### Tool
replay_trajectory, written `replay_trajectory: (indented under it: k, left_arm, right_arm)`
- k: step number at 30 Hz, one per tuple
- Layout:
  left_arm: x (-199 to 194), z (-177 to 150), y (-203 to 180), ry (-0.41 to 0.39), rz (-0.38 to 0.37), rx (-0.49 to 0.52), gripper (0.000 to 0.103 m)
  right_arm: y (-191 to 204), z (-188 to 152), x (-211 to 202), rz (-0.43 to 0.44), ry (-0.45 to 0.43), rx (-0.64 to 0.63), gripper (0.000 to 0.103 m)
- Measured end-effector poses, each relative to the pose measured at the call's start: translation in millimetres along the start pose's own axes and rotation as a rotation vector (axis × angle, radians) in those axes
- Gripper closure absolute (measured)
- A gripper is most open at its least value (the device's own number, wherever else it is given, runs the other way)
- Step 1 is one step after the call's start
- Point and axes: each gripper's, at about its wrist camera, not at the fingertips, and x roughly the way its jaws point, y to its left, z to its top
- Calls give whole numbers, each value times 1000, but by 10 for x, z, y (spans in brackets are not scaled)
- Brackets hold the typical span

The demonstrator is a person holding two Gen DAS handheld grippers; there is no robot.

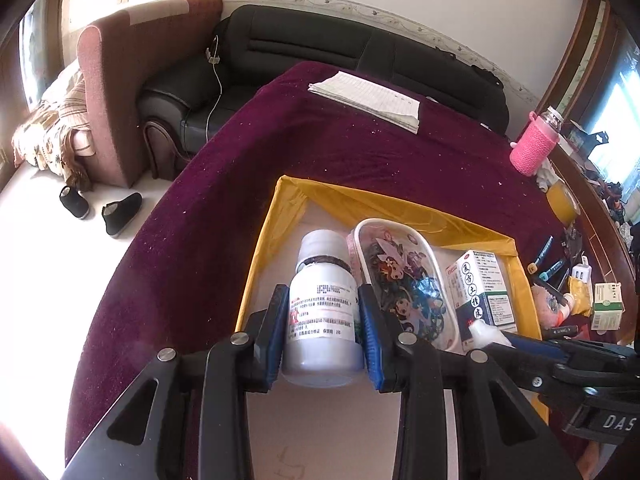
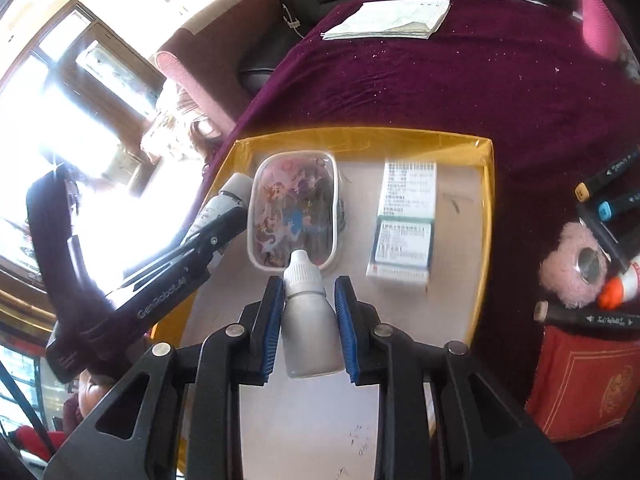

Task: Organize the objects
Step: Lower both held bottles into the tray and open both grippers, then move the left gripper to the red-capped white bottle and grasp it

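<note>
The pill bottle (image 1: 322,308) is pinched in the left gripper (image 1: 323,312) jaws, the dropper bottle (image 2: 308,312) in the right gripper (image 2: 308,312) jaws, both over the yellow-walled tray (image 2: 486,216) holding a cartoon case (image 2: 294,212) and medicine box (image 2: 404,224) on the purple tabletop (image 1: 340,148)

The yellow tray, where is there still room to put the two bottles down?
The yellow-rimmed tray has bare floor at its near end, below the cartoon-printed oval case and the white medicine box. A narrower strip lies between case and box. Right of the tray is crowded: black markers, pink plush toy, red book.
</note>
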Motion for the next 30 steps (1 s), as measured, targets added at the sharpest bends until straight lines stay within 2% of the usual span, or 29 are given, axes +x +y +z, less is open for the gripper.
replay_trajectory:
  k: [7, 9, 11, 15, 18, 20, 23, 26, 28, 30]
  left_arm:
    - [-65, 28, 119, -10, -79, -100, 64]
    - [-113, 28, 144, -18, -97, -129, 62]
    - [-186, 13, 160, -29, -116, -154, 54]
    - [-381, 2, 181, -67, -139, -188, 44]
    - [-545, -23, 175, -95, -141, -199, 42]
    - [-653, -63, 138, -113, -135, -193, 42]
    - [-840, -179, -19, -153, -133, -181, 39]
    - [-1010, -308, -260, -187, -129, -141, 38]
    - [-1131, -411, -498, -213, -118, -81, 36]
    - [-1216, -505, -744, -227, -132, -18, 32]
  right_arm:
    - [-61, 135, 81, -150, -74, -1, 79]
    - [-66, 194, 103, -164, -73, 1, 79]
    - [-65, 238, 133, -169, -76, -5, 79]
    - [-35, 279, 68, -182, -92, -26, 78]
    - [-8, 262, -117, -185, -130, -34, 73]
    - [-19, 215, -322, -196, -167, -39, 66]
    - [-84, 58, -624, -222, -222, -47, 58]
    - [-188, -170, -908, -300, -285, -67, 58]
    - [-305, -367, -1146, -390, -375, -71, 57]
    - [-513, -585, -1398, -465, -485, -52, 37]
